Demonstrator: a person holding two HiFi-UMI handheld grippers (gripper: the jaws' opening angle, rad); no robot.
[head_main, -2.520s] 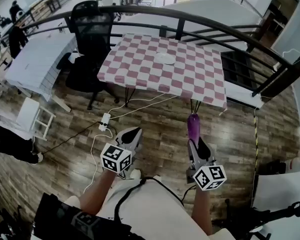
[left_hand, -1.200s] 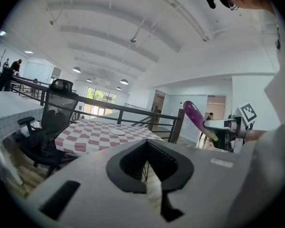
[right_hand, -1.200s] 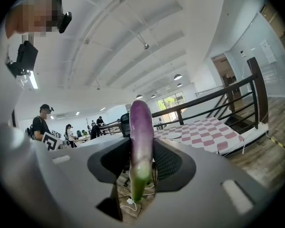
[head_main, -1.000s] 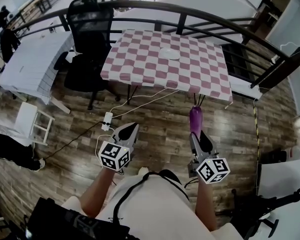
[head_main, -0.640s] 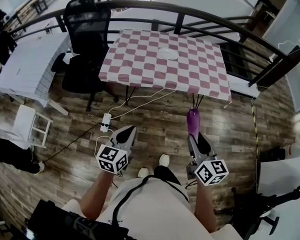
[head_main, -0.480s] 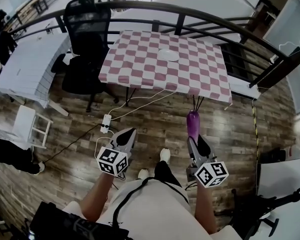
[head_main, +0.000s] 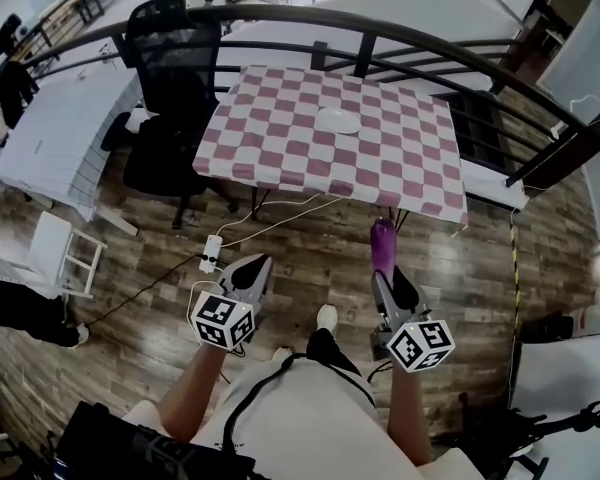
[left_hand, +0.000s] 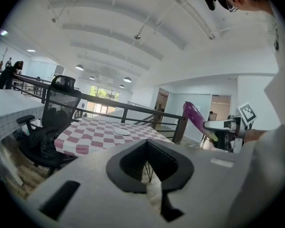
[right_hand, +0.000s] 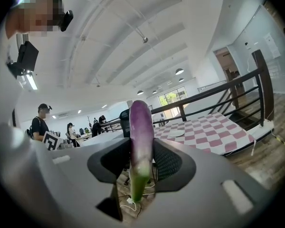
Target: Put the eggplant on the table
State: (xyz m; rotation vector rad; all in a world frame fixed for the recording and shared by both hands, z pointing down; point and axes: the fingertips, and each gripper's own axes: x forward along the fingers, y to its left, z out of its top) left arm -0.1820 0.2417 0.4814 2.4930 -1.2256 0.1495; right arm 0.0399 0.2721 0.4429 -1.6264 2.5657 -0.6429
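Low in the frame, the right tool (head_main: 385,280) is clamped on the eggplant (head_main: 382,243), which sticks up past its tips (green stem end down, as the right gripper view shows). At lower left the left tool (head_main: 252,271) stands parted, with nothing in it. Both have edged forward over the wooden floor (head_main: 310,266) since a second ago. The eggplant's tip is now just short of the near edge of the checkered tabletop (head_main: 300,163). A white plate (head_main: 337,120) lies farther back on it.
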